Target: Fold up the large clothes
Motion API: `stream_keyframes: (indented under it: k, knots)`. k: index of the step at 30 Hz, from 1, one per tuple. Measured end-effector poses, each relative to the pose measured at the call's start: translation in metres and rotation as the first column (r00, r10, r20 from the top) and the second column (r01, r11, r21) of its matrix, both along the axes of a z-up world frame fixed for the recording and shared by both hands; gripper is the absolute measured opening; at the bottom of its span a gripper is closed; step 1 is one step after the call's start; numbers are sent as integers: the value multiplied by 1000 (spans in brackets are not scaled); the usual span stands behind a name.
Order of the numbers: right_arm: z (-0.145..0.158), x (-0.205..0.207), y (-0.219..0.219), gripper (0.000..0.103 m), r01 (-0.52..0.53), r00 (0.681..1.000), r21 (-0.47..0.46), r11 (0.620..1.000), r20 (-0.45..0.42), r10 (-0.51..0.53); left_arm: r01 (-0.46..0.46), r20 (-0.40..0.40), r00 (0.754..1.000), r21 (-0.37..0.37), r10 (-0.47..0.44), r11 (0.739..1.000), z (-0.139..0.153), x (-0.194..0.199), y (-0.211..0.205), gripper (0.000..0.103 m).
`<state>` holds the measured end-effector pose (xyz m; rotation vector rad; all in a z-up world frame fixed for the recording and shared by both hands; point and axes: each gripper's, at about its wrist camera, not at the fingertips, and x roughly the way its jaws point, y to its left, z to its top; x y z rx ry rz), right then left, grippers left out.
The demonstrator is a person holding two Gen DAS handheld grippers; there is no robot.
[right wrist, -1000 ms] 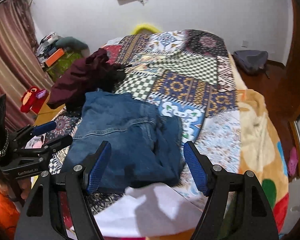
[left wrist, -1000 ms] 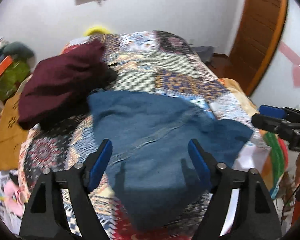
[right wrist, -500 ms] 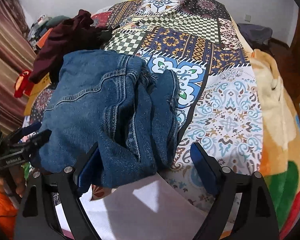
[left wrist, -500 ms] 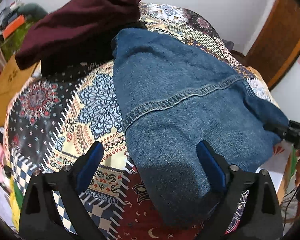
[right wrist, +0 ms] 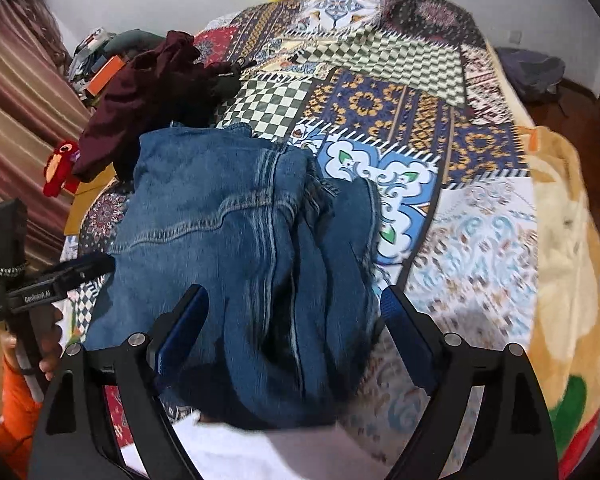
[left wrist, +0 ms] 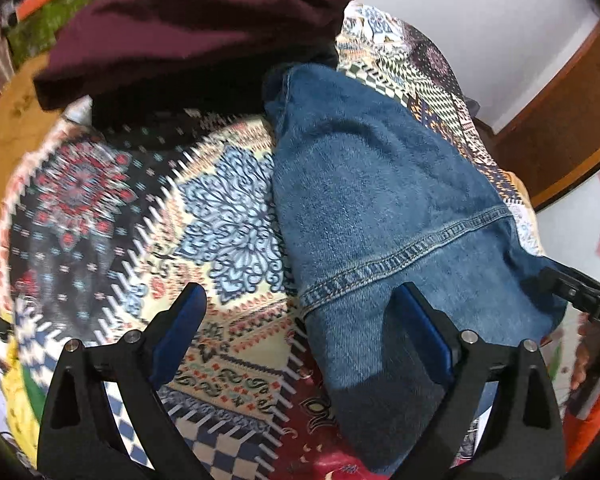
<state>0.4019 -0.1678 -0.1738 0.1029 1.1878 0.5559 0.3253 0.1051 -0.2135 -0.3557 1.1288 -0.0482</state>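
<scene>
We see a pair of blue jeans (left wrist: 380, 216) lying in a heap on a bed with a patchwork cover (left wrist: 228, 216). We take the jeans as our landmark. They lie near the foot edge of the bed, and one stitched seam runs across the cloth.

Our left gripper (left wrist: 300, 332) hangs above the near end of the jeans. Its two blue-padded fingers stand wide apart and hold nothing. One finger is over the denim, the other over the patterned cover just beside the jeans; we cannot tell if they touch the cloth.

Our right gripper (right wrist: 292, 328) is over the other side of the jeans, where the cloth is bunched in thick folds. Its fingers are also spread wide and grip nothing. The folds lie between them, but the pads do not press on the denim.

Behind the jeans, touching their far edge, lies a dark red garment (right wrist: 148, 92) in a loose pile. A white cloth (right wrist: 260, 456) shows under the near edge of the jeans. To the right of the jeans, at the bed's side, is a yellow blanket (right wrist: 560, 240). Left of the jeans, in the right wrist view, a hand (right wrist: 44, 344) holds the left gripper's handle.
</scene>
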Motion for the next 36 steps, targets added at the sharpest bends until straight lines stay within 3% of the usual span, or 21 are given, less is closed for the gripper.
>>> stream_keyframes:
  k: [2, 6, 10, 12, 16, 20, 22, 24, 27, 31, 36]
  knots:
    - [-18, 11, 4, 86, -15, 995, 22, 1000, -94, 17, 32, -16, 999, -70, -34, 997, -7, 5, -1, 96]
    - [-38, 21, 6, 89, -28, 988, 14, 1000, -155, 30, 49, -43, 997, -198, -58, 979, -24, 16, -1, 96]
    - [-51, 38, 5, 90, -27, 967, 83, 996, -252, 47, 28, -93, 994, -340, -63, 940, -46, 33, 0, 96]
    - [-56, 45, 9, 93, -37, 958, 93, 995, -279, 62, 24, -102, 993, -375, -67, 927, -52, 39, -2, 96]
    - [-63, 57, 12, 94, -20, 944, 113, 993, -325, 56, 70, -84, 991, -348, -105, 935, -51, 49, -16, 96]
    - [-69, 66, 12, 90, -6, 932, 149, 989, -357, 60, 68, -86, 990, -378, -108, 923, -52, 56, -19, 96]
    - [-69, 66, 12, 79, -1, 930, 170, 986, -363, 63, 69, -85, 991, -366, -107, 928, -51, 55, -20, 88]
    - [-69, 67, 10, 58, 5, 926, 199, 980, -371, 70, 84, -79, 990, -336, -117, 938, -46, 53, -20, 80]
    - [-63, 65, 6, 42, 27, 926, 217, 976, -373, 57, 110, -47, 990, -293, -130, 950, -32, 45, -27, 66]
    - [-40, 54, 5, 32, 14, 946, 201, 979, -320, 53, 132, -12, 990, -267, -140, 955, -9, 37, -33, 48]
    - [-6, 41, 5, 26, -8, 964, 218, 976, -256, 66, 179, 47, 984, -205, -173, 962, 27, 24, -43, 39]
